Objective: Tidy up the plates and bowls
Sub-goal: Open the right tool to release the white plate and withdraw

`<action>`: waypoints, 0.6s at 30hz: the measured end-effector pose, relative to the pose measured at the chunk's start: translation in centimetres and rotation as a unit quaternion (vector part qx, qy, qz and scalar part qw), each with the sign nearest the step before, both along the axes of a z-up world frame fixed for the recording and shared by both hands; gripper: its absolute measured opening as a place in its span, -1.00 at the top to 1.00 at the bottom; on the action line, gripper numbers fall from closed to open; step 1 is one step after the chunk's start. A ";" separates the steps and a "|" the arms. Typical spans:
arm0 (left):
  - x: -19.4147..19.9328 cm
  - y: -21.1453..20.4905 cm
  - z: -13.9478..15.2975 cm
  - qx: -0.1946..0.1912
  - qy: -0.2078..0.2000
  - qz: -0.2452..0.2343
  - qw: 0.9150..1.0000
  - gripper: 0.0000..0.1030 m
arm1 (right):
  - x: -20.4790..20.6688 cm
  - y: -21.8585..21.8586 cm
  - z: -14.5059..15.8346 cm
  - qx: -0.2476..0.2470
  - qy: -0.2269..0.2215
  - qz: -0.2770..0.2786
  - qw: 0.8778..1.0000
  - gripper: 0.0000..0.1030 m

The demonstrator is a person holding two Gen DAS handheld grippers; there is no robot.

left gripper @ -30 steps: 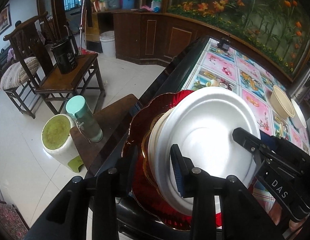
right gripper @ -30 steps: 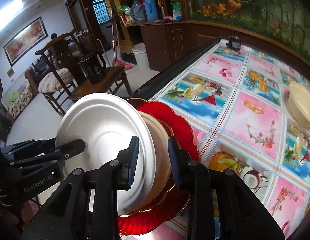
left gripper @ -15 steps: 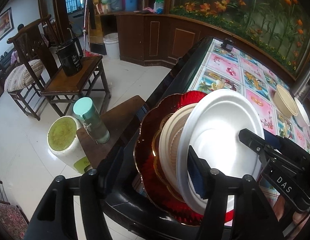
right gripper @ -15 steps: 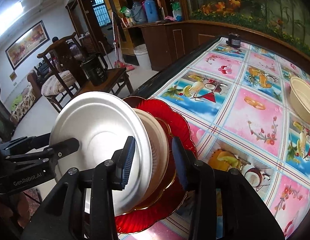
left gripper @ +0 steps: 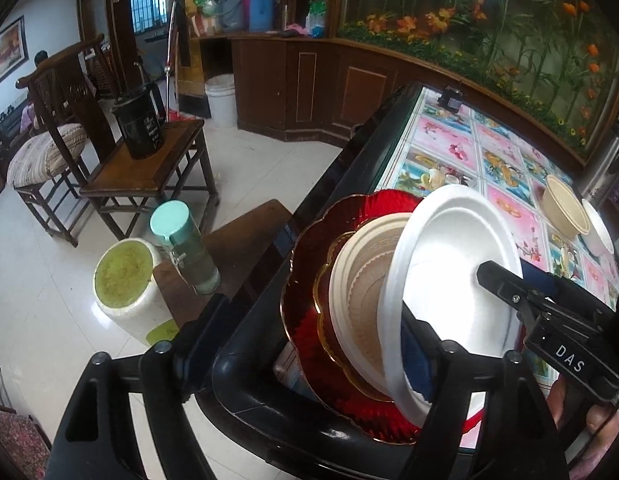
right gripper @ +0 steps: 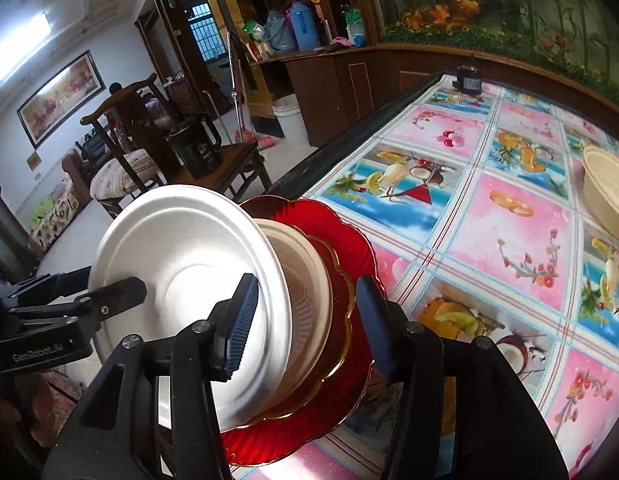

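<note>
A stack of dishes sits at the near corner of the counter point(right gripper: 489, 216), which is covered with a bright cloth printed with fruit and flower squares. At the bottom lies a scalloped red glass plate with a gold rim point(left gripper: 309, 264) point(right gripper: 345, 236). On it rests a beige ribbed bowl point(left gripper: 361, 280) point(right gripper: 309, 280), and on top of that a white round disposable plate point(left gripper: 457, 264) point(right gripper: 189, 248), tilted up on edge over the bowl.

The left tool point(left gripper: 305, 340) has its jaws opening; they stand wide, one finger out beyond the counter's edge and the other blue-padded finger point(left gripper: 413, 352) at the white plate's near rim. Whether that pad touches the rim cannot be told.

The right tool point(right gripper: 305, 320) also has its jaws opening, at a middling width. Its two blue pads point(right gripper: 241, 320) straddle the rims of the stack, the white plate and bowl between them with gaps showing on both sides.

Farther along the counter, near its right edge, stands another beige bowl point(left gripper: 565, 212) point(right gripper: 605, 188), well apart from the stack. Off the counter, a wooden stool carries a clear bottle with a mint-green lid point(left gripper: 181, 248).
</note>
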State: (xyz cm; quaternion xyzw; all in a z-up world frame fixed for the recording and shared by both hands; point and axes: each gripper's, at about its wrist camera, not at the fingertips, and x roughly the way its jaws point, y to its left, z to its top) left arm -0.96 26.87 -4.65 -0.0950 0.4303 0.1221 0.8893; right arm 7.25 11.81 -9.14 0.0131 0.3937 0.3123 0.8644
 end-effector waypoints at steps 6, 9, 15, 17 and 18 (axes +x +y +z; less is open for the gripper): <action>-0.3 0.2 0.1 0.001 -0.009 -0.010 1.000 -0.54 | -0.2 0.2 0.1 0.000 -0.007 0.004 1.000 -0.07; -0.1 -0.3 -0.1 0.010 -0.006 -0.031 0.999 -0.54 | -0.3 0.3 0.1 -0.006 -0.013 0.000 1.000 -0.07; -0.9 0.1 0.8 0.065 -0.050 -0.039 0.996 -0.54 | 0.4 -0.5 -0.3 0.000 0.003 -0.021 1.000 -0.07; -1.2 0.7 1.1 0.058 -0.060 -0.035 0.996 -0.54 | 0.4 -0.7 -0.1 0.004 0.001 -0.022 1.000 -0.06; -1.3 1.0 1.3 0.052 -0.064 -0.033 0.996 -0.54 | 0.3 -0.7 0.0 0.005 -0.004 -0.023 1.000 -0.06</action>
